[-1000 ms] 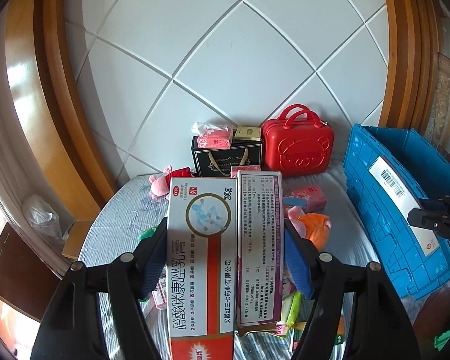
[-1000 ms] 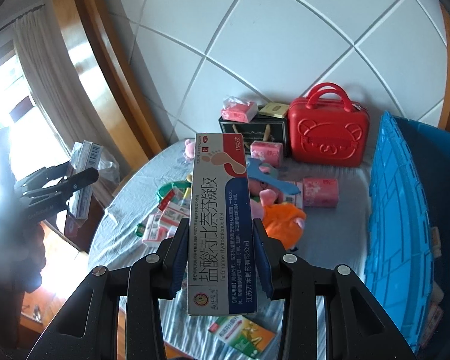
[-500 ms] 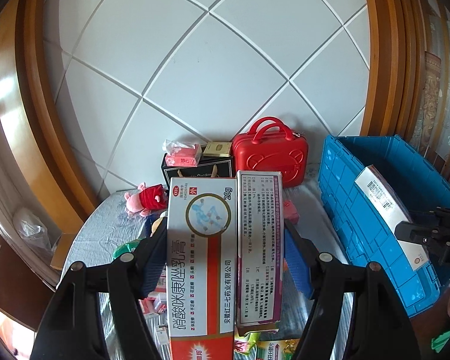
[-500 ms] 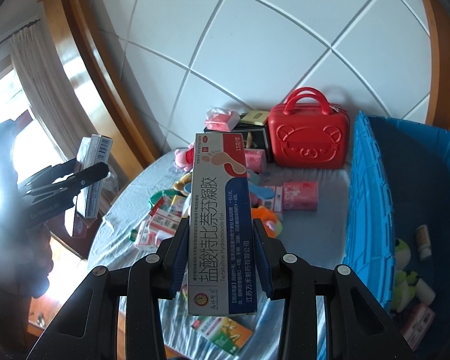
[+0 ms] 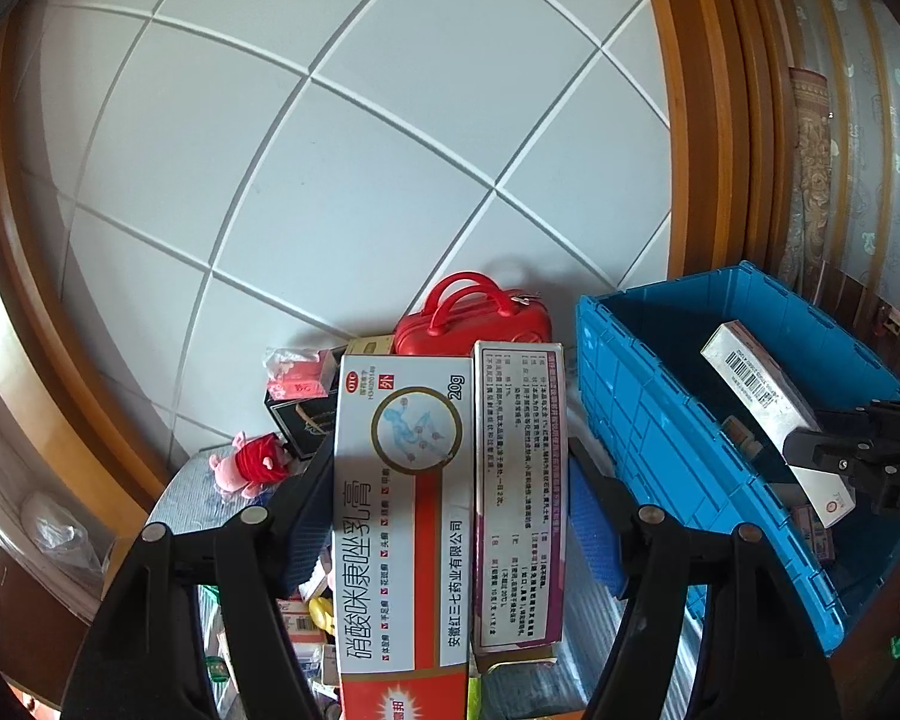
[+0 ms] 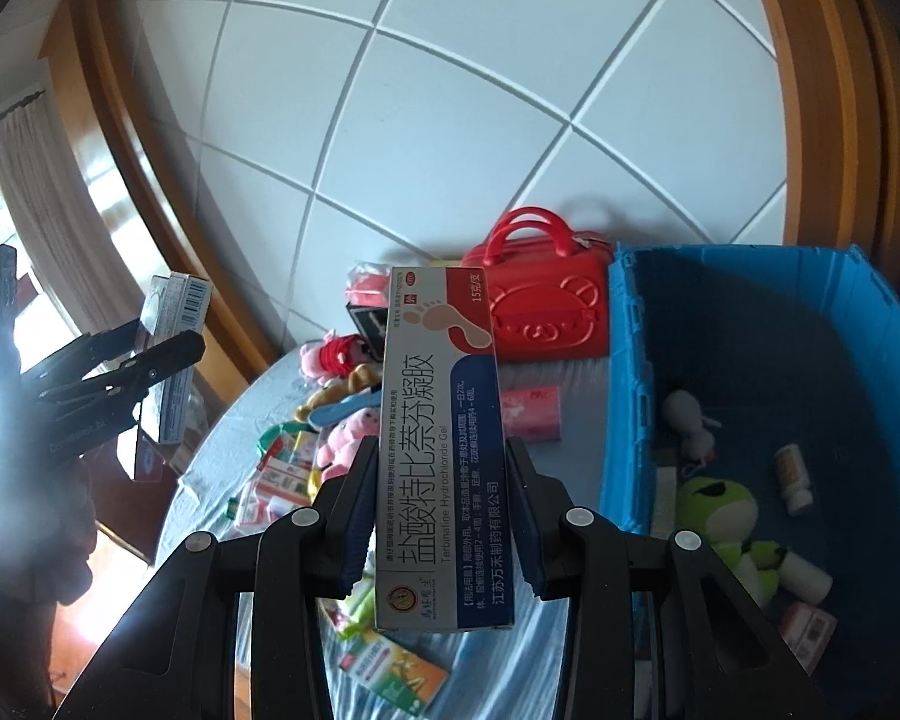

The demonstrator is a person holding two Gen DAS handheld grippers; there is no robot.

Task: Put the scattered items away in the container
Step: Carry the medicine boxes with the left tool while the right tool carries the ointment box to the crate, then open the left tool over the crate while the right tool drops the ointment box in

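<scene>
My left gripper [image 5: 450, 516] is shut on two medicine boxes side by side: a red-and-white ointment box [image 5: 402, 516] and a purple-edged box [image 5: 519, 498]. My right gripper [image 6: 444, 510] is shut on a white-and-blue foot-gel box [image 6: 441, 438]. The blue crate [image 6: 630, 396] stands at the right, holding a green frog toy [image 6: 720, 510], a small bottle [image 6: 795, 477] and other items. In the left wrist view the crate [image 5: 642, 420] lies right of my held boxes, with the right gripper and its box [image 5: 768, 396] above it.
A red bear case [image 6: 546, 318], a black gift bag [image 5: 300, 420] and pink tissue packs stand at the table's back. Plush pigs [image 6: 342, 354], a blue brush [image 6: 348, 408] and several small medicine boxes [image 6: 276, 474] lie scattered on the grey cloth. Tiled wall behind.
Both grippers have risen and swung right toward the crate, each still holding its boxes. The right wrist view now looks into the crate's inside.
</scene>
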